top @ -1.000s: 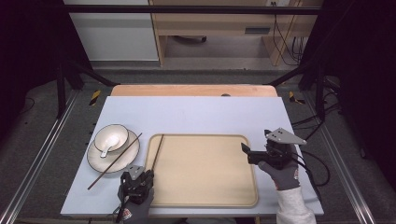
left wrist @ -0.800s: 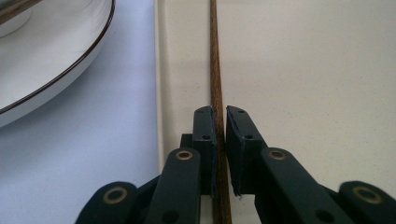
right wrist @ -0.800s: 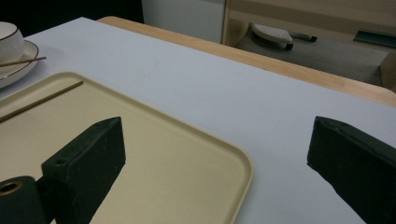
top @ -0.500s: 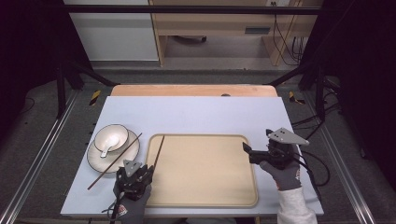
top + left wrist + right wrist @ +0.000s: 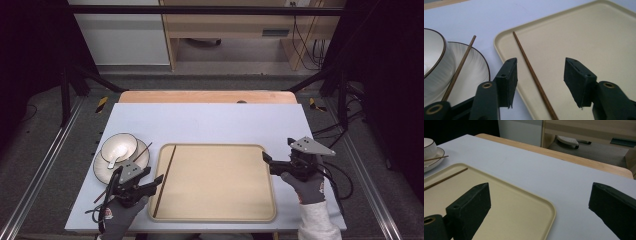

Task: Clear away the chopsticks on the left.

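Bowl (image 5: 119, 146) on plate (image 5: 102, 169) at bench (image 5: 225, 122) left, one chopstick (image 5: 131, 159) across plate. Left gripper (image 5: 159, 180) jaws wide open, empty, straddling second chopstick (image 5: 165, 178) along tray (image 5: 220, 217) left edge. Right gripper (image 5: 266, 161) jaws wide open, empty, over tray's right rim.

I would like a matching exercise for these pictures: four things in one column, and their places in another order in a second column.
Things:
1. bowl
2. chopstick A
3. chopstick B
4. tray

Places:
a. lying inside the tray, by its left edge
b. on the plate
c. resting across the plate's rim
d. on the white tabletop, between the two grippers

Pairs: 1-b, 2-a, 3-c, 4-d
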Demonstrator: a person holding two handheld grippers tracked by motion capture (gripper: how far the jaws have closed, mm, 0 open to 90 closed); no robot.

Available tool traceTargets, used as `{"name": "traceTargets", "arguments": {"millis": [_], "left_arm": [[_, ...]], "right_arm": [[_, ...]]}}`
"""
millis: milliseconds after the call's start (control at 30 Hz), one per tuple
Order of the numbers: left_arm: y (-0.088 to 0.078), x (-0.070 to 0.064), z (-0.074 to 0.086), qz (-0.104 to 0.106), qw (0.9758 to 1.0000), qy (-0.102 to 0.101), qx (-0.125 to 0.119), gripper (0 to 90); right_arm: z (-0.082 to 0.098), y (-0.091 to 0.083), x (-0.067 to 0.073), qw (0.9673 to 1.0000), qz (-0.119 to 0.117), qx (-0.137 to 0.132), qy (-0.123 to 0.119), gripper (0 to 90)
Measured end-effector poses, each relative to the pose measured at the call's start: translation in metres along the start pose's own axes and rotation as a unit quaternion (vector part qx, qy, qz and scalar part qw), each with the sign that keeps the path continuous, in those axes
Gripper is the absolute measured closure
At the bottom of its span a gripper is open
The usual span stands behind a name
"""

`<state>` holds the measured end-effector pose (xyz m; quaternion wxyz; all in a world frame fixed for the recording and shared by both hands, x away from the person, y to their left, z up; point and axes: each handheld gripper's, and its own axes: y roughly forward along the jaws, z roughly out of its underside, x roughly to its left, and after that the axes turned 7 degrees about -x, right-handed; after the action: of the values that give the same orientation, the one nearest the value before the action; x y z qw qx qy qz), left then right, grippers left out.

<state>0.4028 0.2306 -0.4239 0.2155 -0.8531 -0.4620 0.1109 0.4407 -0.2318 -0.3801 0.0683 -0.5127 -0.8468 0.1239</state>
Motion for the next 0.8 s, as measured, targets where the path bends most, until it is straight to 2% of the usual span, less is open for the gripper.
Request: {"name": "traceTargets", "arguments": {"millis": [67, 133, 167, 333, 400, 533, 633, 667, 733, 800], "left_arm": [[-0.003, 0.005, 0.005, 0.002, 1.0000, 0.002, 0.006, 40.7], [-0.004, 0.010, 0.010, -0.008, 0.9999, -0.011, 0.004, 39.0], [-0.004, 0.013, 0.011, -0.006, 0.9998, -0.015, 0.009, 38.5], [-0.009, 0.020, 0.016, -0.011, 0.9998, -0.010, 0.015, 35.4], [-0.011, 0.024, 0.018, -0.008, 0.9997, -0.019, 0.012, 34.9], [-0.012, 0.035, 0.021, -0.016, 0.9993, -0.026, 0.019, 34.7], [-0.015, 0.043, 0.024, -0.037, 0.9987, -0.010, 0.033, 34.8], [-0.017, 0.047, 0.025, -0.039, 0.9985, -0.011, 0.036, 34.9], [-0.022, 0.053, 0.027, -0.040, 0.9985, -0.025, 0.027, 35.0], [-0.026, 0.058, 0.029, -0.047, 0.9982, -0.030, 0.024, 35.3]], "right_arm": [[0.000, 0.000, 0.000, 1.0000, -0.002, 0.000, 0.002, 4.2], [0.001, 0.001, 0.000, 1.0000, -0.001, 0.002, 0.001, 4.1], [0.001, 0.002, 0.000, 1.0000, -0.001, 0.004, 0.001, 4.1], [0.002, 0.003, 0.001, 1.0000, -0.003, 0.006, -0.001, 4.1], [0.002, 0.004, 0.002, 1.0000, -0.004, 0.007, -0.002, 4.1], [0.003, 0.005, 0.002, 0.9999, -0.006, 0.009, -0.002, 4.1], [0.003, 0.005, 0.003, 0.9999, -0.006, 0.010, -0.003, 4.1], [0.003, 0.005, 0.003, 0.9999, -0.006, 0.010, -0.003, 4.1], [0.003, 0.005, 0.003, 0.9999, -0.006, 0.009, -0.004, 4.1], [0.003, 0.005, 0.003, 0.9999, -0.005, 0.010, -0.004, 4.1]]}}
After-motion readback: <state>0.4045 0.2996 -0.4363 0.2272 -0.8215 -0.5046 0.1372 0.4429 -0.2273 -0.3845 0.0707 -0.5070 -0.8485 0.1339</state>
